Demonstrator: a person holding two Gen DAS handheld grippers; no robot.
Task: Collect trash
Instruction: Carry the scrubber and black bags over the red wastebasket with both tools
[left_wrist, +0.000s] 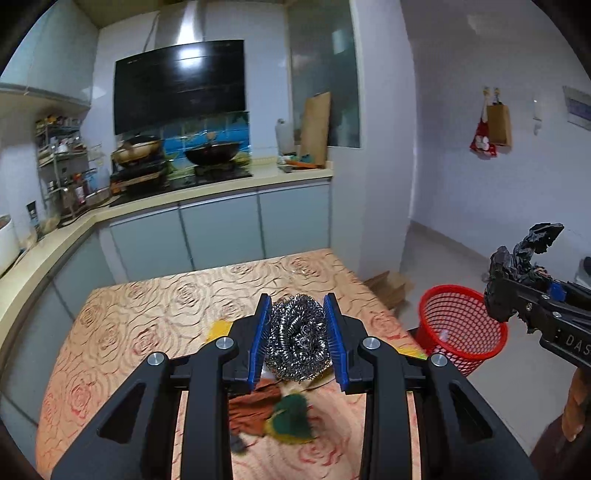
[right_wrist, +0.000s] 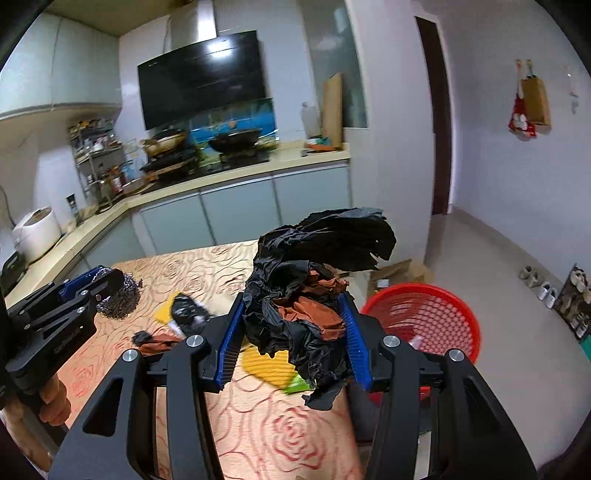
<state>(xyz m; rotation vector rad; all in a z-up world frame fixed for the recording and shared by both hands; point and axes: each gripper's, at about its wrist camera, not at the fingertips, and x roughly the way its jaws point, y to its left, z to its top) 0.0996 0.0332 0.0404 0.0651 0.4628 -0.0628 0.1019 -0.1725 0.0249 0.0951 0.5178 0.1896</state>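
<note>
The left tongs were closed on a steel wool scrubber, with the blue pads pressing it from both sides, and they held it in the air above the bench. The right tongs were closed, at a wider opening, on a crumpled bundle of black plastic and brown paper; the bundle filled the gap between the pads and stuck out above them. This bundle was also lifted off the bench, over its right edge.

The bench carried a cloth with a rose pattern. On it, under the two tongs, lay the remaining trash: a yellow sponge, a green scouring pad, a brown crumpled paper and a small black-and-white wrapper. These pieces were blurred, so their exact form could not be told.

A red mesh basket stood on the floor just beside the right edge of the bench, near the right tongs. Some small light pieces lay inside it.

In the right wrist view, a hand gripped the handle of the left tongs at the lower left.
</note>
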